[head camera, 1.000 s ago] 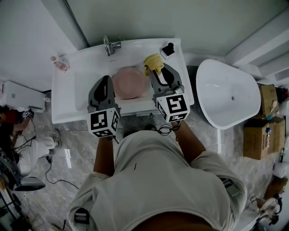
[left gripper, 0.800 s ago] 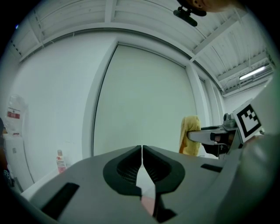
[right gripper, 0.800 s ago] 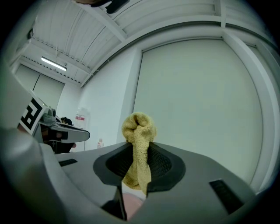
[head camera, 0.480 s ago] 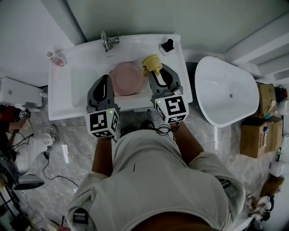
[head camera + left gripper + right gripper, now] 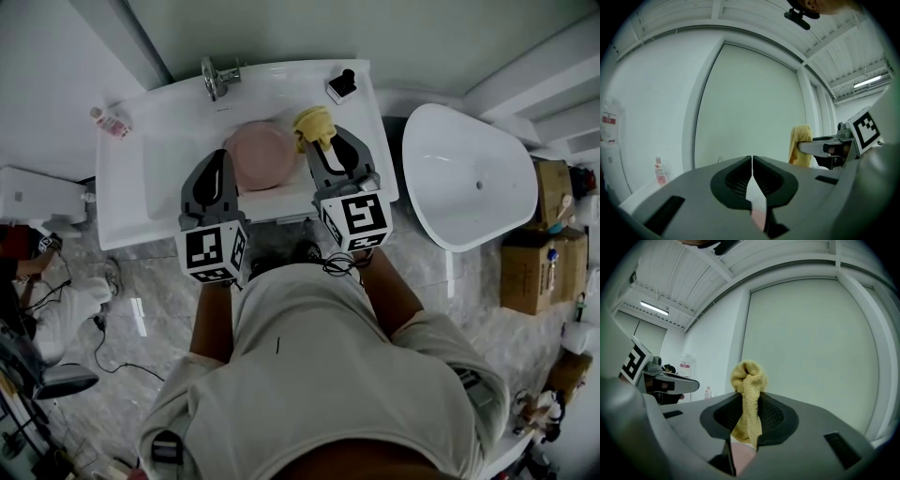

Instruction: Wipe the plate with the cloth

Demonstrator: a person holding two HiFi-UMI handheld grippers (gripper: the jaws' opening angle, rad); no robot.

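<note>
Jaws of right gripper [image 5: 748,403] tight on cloth [image 5: 748,378], of left gripper [image 5: 752,161] together

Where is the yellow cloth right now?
In the head view, the yellow cloth is clamped in the right gripper, just right of the pink plate.

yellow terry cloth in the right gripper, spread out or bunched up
Bunched up: the yellow terry cloth is pinched between the right gripper's jaws, its top crumpled into a knob above them.
</note>
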